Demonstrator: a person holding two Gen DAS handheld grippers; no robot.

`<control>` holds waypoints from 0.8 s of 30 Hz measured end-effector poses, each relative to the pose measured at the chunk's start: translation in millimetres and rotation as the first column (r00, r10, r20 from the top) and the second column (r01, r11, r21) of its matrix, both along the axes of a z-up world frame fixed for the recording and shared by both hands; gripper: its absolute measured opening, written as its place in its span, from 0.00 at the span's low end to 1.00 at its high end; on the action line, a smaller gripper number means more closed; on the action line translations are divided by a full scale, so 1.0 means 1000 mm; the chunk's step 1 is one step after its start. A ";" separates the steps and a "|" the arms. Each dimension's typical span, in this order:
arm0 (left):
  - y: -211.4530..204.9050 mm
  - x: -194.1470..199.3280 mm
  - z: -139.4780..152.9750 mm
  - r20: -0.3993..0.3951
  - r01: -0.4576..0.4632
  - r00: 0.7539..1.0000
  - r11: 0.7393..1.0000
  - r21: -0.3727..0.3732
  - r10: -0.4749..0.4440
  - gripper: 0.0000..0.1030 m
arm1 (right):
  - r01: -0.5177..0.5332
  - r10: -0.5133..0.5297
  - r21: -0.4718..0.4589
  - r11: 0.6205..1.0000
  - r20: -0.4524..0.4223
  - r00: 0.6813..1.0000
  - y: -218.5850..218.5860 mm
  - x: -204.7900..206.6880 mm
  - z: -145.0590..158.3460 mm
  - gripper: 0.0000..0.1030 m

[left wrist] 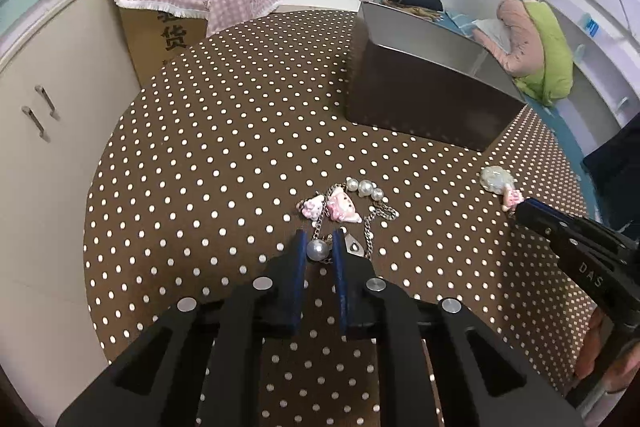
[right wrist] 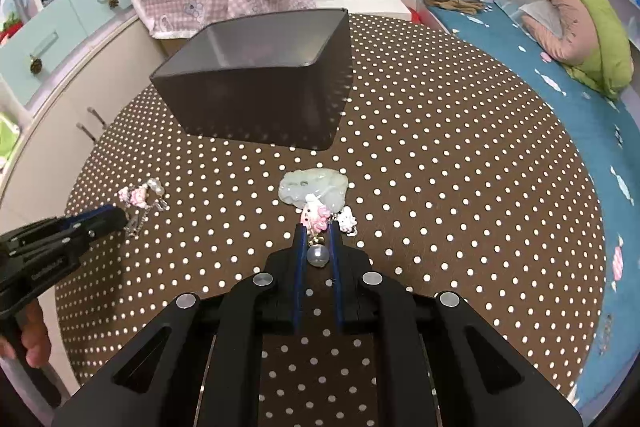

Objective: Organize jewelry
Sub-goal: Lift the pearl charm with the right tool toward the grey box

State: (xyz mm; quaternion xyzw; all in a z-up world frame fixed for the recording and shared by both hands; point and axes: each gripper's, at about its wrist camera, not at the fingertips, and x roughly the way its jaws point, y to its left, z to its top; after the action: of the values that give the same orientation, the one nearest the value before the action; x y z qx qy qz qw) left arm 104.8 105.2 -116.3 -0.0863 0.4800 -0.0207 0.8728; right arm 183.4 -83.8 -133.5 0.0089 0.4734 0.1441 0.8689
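The left tool point(left wrist: 319, 241) is clenched on a large pearl point(left wrist: 318, 250) at the end of a chain bracelet point(left wrist: 348, 205), whose pink cartoon charms and smaller pearls lie on the polka-dot desk point(left wrist: 224, 131) just ahead of the fingertips, toward the near edge. The right tool point(right wrist: 318, 231) is clenched on a pale round bead point(right wrist: 318, 255) of a second piece, a charm string point(right wrist: 324, 217) with pink and white figures that touches a pale green jade-like pendant point(right wrist: 312, 185) lying just beyond it. The two pieces lie apart, side by side along the near half of the desk. A dark open box point(right wrist: 256, 91) stands farther back toward the far edge, apart from both pieces. A hand point(right wrist: 34, 335) grips the left tool's handle.
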 end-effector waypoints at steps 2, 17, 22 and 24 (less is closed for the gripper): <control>0.004 -0.004 0.003 0.010 -0.009 1.000 1.000 -0.001 0.009 0.11 | 0.001 -0.001 0.001 1.000 0.006 1.000 -0.002 -0.002 0.002 0.11; 0.017 -0.007 0.031 0.079 -0.032 0.996 0.999 -0.016 0.033 0.11 | 0.003 -0.004 0.025 1.000 0.057 0.998 -0.011 -0.012 0.027 0.11; 0.011 -0.002 0.041 0.103 -0.007 0.995 1.000 -0.011 0.008 0.11 | 0.000 -0.003 0.028 1.000 0.087 0.996 -0.013 -0.015 0.041 0.11; 0.006 0.001 0.044 0.112 0.005 0.994 1.000 -0.007 -0.004 0.11 | -0.003 0.000 0.033 0.999 0.101 0.995 -0.013 -0.016 0.048 0.11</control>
State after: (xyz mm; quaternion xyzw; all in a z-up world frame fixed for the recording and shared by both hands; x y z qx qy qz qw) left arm 106.2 111.1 -72.0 -0.0869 0.4304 -0.0292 0.8980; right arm 167.5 -96.6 -85.8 0.0155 0.4263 0.1527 0.8915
